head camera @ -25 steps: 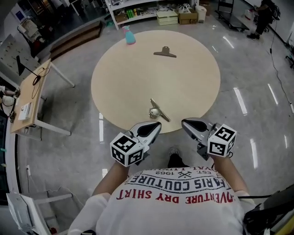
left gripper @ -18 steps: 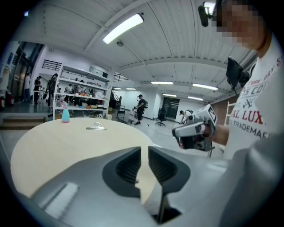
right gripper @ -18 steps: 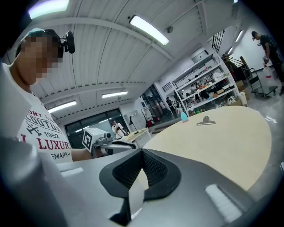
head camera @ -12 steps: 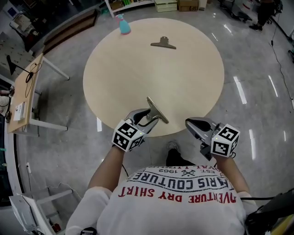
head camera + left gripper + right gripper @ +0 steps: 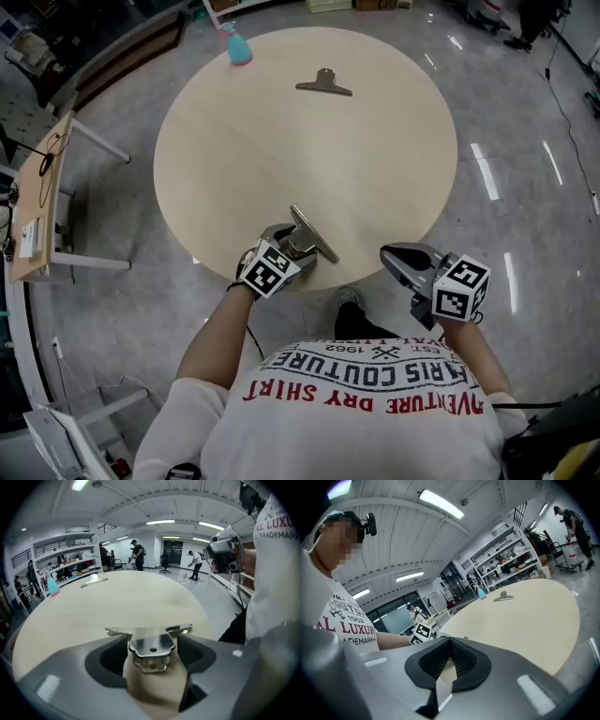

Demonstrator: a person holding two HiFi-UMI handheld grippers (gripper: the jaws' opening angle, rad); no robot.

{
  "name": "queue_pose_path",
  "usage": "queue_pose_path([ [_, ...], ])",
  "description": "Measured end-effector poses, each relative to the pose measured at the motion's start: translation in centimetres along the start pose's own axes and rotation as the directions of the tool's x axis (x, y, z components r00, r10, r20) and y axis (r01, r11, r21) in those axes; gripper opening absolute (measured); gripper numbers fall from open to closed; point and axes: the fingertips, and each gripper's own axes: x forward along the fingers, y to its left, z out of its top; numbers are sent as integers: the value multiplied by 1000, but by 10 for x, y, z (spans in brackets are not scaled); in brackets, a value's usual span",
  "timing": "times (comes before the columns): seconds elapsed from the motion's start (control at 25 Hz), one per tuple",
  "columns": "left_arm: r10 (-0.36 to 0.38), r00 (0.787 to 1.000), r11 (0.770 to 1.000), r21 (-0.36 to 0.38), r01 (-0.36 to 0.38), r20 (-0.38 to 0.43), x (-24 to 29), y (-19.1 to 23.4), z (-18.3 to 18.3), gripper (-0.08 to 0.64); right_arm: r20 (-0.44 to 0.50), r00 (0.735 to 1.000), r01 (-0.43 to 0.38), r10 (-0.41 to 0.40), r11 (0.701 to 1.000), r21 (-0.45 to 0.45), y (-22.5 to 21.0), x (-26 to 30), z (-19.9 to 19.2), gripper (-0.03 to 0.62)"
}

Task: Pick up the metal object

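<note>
While two clips (image 5: 319, 242) lie, maybe one bottle (image 5: 234, 45).

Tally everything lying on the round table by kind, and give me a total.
Metal clips: 2 (near clip, far clip)
Blue bottle: 1
Total: 3

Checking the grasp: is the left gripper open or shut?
Open, opening: left gripper fingers stand apart, metal clip between them.
</note>
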Motion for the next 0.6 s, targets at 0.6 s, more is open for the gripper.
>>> queue_pose_path([
  [0.6,-15,991,990,-139,34,133,-5,-2,9,281,8,1000,15,-15,1000,-17,3,3,5,0],
])
